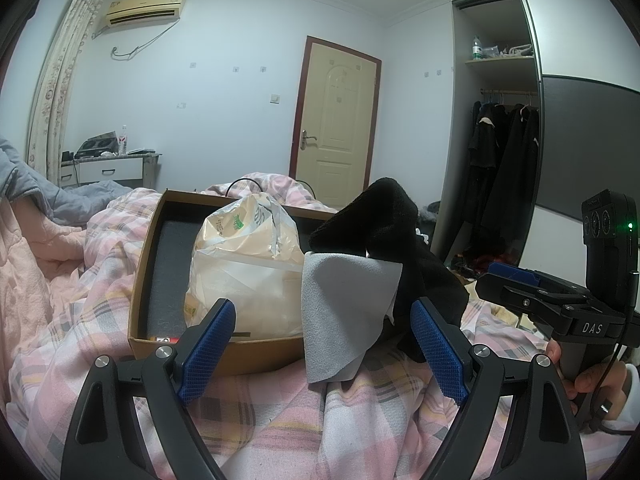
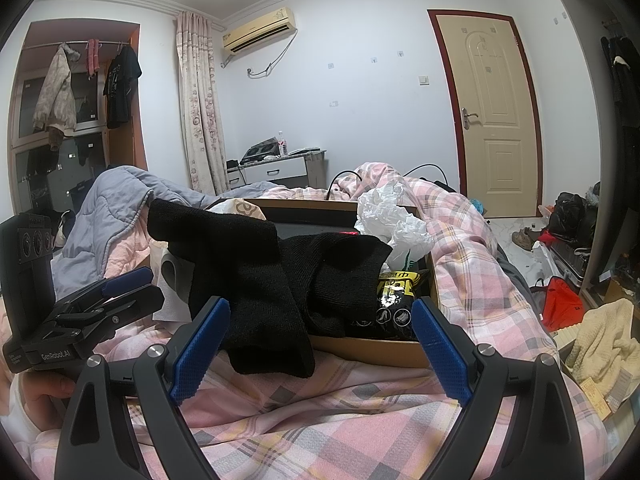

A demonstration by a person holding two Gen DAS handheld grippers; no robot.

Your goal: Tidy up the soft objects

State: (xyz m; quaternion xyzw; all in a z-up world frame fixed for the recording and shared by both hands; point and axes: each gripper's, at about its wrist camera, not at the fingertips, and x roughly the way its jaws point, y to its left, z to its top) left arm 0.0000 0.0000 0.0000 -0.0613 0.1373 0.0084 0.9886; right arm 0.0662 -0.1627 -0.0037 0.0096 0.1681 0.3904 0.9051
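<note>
A: Where is the black knit garment (image 2: pixel 256 280) found?

B: It is draped over the near rim of the cardboard box (image 1: pixel 140 264), half inside and half spilling onto the plaid quilt (image 2: pixel 320 420). A grey cloth (image 1: pixel 344 312) is hung over the same rim beside it, and a cream plastic bag (image 1: pixel 244 264) is stood inside the box.

A: How are the jaws set?

B: The left gripper (image 1: pixel 324 352) and the right gripper (image 2: pixel 316 352) are both spread wide just short of the box, with nothing held.

A: How is the step best done?

B: The overhanging knit should probably be pinched at a thick fold near the rim, lifted clear, then laid flat inside. The grey cloth is best taken separately, so the box is not dragged.
</note>
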